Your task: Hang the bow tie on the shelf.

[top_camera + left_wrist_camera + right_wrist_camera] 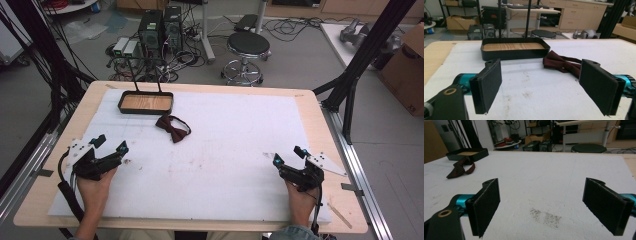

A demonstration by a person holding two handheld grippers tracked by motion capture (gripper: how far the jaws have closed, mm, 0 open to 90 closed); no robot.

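My left gripper (pixel 111 145) hangs low over the surface (pixel 225 150), jaws wide apart, nothing between them. My right gripper (pixel 286 154) likewise, spread and empty. Bow tie (pixel 562 63) lies ahead of the left gripper, slightly to its right, just short of the black tray (pixel 514 51); whether they touch, cannot tell. Risks: soft fabric may bunch or slide under a shallow pinch; grabbing only the strap could leave the bow dangling and snagging the tray rim.

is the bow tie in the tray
No, the bow tie lies on the white mat just in front of the tray, whose wooden floor is bare.
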